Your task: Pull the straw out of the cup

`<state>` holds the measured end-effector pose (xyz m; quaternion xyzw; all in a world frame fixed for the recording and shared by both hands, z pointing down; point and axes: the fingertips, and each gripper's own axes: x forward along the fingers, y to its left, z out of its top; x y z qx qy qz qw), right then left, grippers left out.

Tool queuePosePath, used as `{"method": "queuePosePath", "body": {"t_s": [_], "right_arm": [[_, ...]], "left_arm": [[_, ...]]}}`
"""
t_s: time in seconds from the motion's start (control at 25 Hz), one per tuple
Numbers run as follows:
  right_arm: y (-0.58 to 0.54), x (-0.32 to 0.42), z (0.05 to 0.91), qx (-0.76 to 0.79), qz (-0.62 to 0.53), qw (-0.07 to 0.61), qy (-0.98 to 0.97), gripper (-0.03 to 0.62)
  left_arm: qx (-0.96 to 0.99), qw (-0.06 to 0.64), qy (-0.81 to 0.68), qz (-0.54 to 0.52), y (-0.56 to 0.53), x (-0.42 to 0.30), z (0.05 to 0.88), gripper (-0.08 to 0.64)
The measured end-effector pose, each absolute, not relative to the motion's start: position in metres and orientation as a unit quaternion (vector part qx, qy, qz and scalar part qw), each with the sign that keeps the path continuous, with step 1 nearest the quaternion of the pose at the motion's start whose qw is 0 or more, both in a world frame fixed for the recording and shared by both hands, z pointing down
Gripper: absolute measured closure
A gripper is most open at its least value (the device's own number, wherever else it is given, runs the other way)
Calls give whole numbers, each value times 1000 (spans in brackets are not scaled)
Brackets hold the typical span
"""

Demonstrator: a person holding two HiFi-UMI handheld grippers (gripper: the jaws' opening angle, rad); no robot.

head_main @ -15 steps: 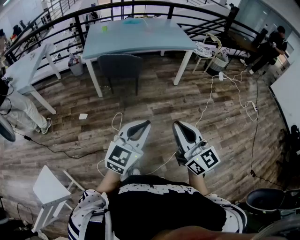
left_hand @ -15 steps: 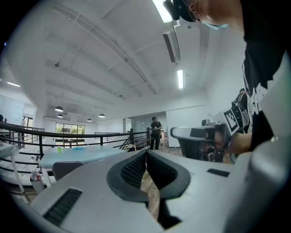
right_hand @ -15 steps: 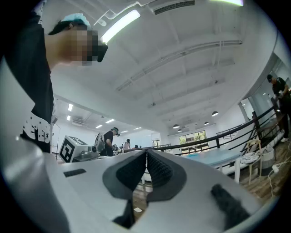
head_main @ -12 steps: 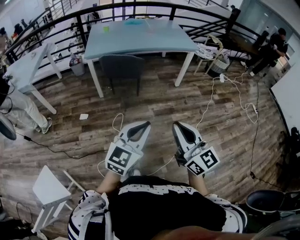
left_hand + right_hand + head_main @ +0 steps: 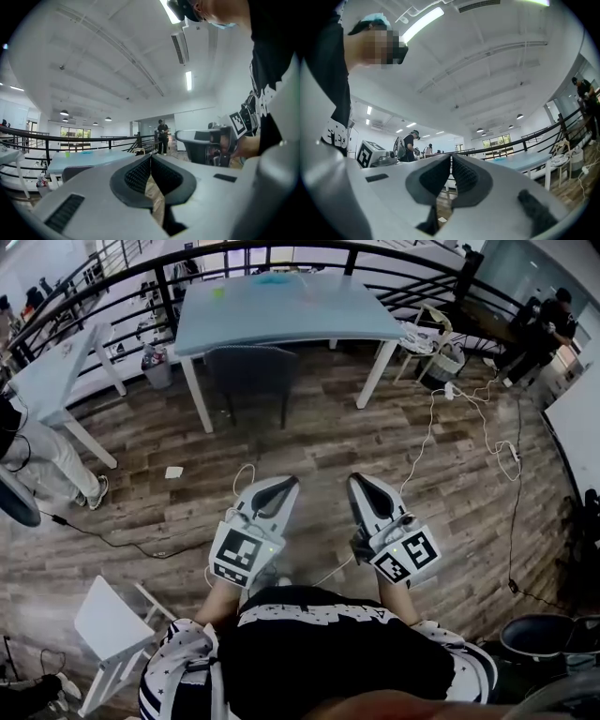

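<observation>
Open office, wood floor point(image 5: 319, 442), pale table point(image 5: 300, 315) well ahead | left gripper point(image 5: 279, 486) jaws pressed together, empty | right gripper point(image 5: 362, 481) likewise | both held low by the body, probably just carried | cup and straw not discernible, possibly on that table
</observation>
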<state>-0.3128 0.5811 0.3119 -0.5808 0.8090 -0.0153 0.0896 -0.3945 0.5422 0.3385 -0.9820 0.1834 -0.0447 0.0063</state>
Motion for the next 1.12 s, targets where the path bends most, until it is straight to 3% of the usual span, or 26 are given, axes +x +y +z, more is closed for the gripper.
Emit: {"method": "queuePosePath", "body": {"t_s": [0.28,0.48,1.12], "right_arm": [[564,-333,309,-590,-14,99,801,561],[556,-345,323,-589,-23,70,805,561],[474,-304,334,-500,-40,101,859,560]], "left_arm": [[-984,-3,175,-39,519,-413,343,546],[-983,-15,178,-42,506,-420,352,546],[-962,-14,266,-60,441,-387,357,546]]}}
